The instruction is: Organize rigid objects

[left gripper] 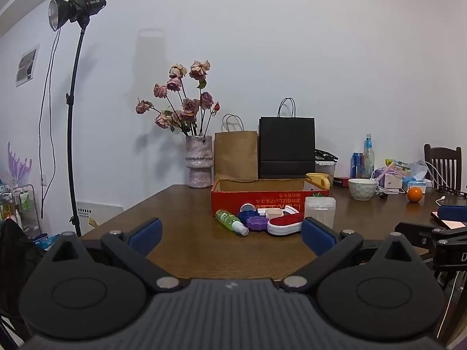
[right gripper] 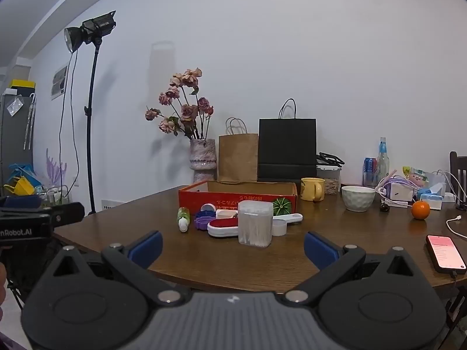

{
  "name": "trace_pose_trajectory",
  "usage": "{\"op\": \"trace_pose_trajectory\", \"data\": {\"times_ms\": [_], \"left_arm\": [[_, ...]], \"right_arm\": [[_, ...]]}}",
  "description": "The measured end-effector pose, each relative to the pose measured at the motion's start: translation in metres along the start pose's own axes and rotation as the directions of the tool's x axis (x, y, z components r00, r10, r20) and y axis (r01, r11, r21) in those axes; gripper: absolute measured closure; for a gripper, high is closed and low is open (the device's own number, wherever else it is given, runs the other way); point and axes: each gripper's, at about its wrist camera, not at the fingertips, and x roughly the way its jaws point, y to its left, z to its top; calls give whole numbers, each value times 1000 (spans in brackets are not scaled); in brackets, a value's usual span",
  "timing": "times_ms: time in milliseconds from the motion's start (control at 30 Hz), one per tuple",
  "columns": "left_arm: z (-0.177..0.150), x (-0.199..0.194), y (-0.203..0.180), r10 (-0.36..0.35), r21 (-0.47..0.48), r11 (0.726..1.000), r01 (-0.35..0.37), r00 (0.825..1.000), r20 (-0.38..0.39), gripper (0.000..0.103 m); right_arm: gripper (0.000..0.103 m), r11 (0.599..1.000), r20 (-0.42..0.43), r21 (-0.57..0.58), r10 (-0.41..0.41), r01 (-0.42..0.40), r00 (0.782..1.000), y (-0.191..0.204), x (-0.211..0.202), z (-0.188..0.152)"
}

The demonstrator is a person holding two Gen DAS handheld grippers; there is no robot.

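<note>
A red cardboard box point(left gripper: 262, 201) point(right gripper: 233, 197) stands open on the brown table. In front of it lies a cluster: a green spray bottle point(left gripper: 230, 221) point(right gripper: 183, 217), purple lids point(left gripper: 256, 223) point(right gripper: 204, 221), a red-and-white case point(left gripper: 284, 224) point(right gripper: 223, 227), a clear box of cotton swabs point(left gripper: 320, 211) point(right gripper: 254, 223) and a white measuring scoop point(right gripper: 284, 223). My left gripper point(left gripper: 232, 234) is open and empty, just short of the cluster. My right gripper point(right gripper: 233, 246) is open and empty near the table's front edge.
Behind the box stand a vase of dried roses point(left gripper: 199, 163), a brown bag point(left gripper: 235, 157) and a black bag point(left gripper: 287, 147). A yellow mug point(right gripper: 312, 189), white bowl point(right gripper: 357, 198), orange point(right gripper: 420, 210), phone point(right gripper: 445, 253), cables and bottles lie to the right. A light stand point(left gripper: 74, 116) is left.
</note>
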Motion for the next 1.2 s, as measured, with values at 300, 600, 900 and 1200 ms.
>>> {"op": "trace_pose_trajectory", "data": {"times_ms": [300, 600, 900, 1200], "left_arm": [[9, -4, 1, -3, 2, 1000, 3, 1000, 8, 0], [1, -2, -1, -4, 10, 1000, 3, 1000, 23, 0], [2, -3, -4, 0, 11, 1000, 0, 1000, 23, 0], [3, -4, -5, 1, 8, 1000, -1, 1000, 23, 0]], "right_arm": [[0, 1000, 6, 4, 2, -2, 1000, 0, 0, 0], [0, 1000, 3, 11, -12, 12, 1000, 0, 0, 2], [0, 1000, 4, 10, -3, 3, 1000, -6, 0, 3], [0, 1000, 3, 6, 1, -1, 1000, -5, 0, 3]]}}
